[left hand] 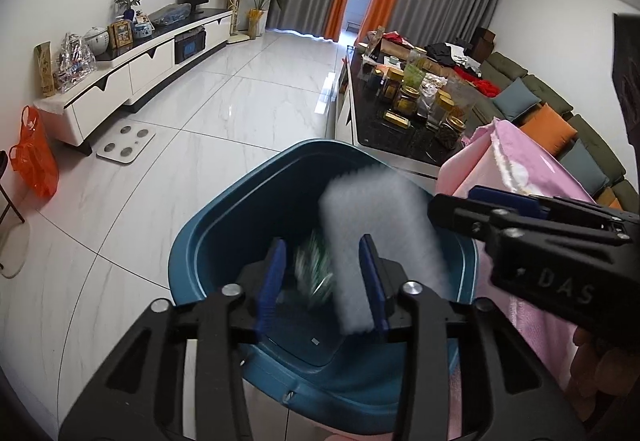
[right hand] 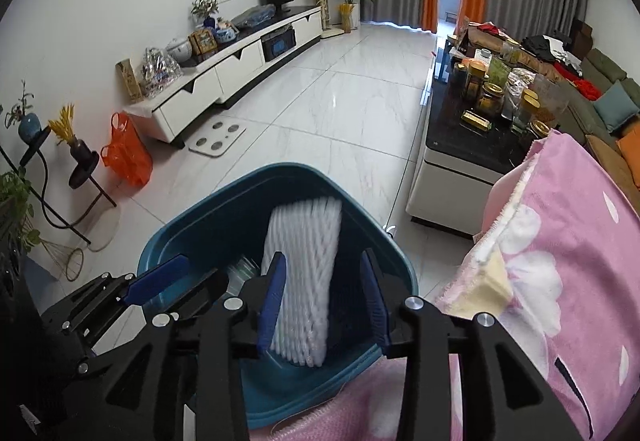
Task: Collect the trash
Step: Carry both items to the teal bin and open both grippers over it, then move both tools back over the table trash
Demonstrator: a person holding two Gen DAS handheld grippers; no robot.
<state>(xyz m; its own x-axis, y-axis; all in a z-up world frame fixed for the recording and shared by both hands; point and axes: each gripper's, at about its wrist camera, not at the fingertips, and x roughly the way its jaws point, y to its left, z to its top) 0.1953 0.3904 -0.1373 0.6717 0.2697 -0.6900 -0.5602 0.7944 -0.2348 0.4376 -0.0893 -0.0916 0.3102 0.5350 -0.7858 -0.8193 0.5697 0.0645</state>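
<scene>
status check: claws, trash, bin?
Left claw and right claw open over blue bin. White foam net and green-white wrapper loose in it, unpinched. Nothing blocking.

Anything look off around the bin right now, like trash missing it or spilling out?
Nothing spilled. The white foam net is blurred inside the blue bin, apparently dropping in, and a green item is also inside. No trash shows on the floor nearby.

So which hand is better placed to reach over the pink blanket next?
Likely the right: the right gripper is open beside the blanket, while the left gripper hangs over the bin's far side.
</scene>
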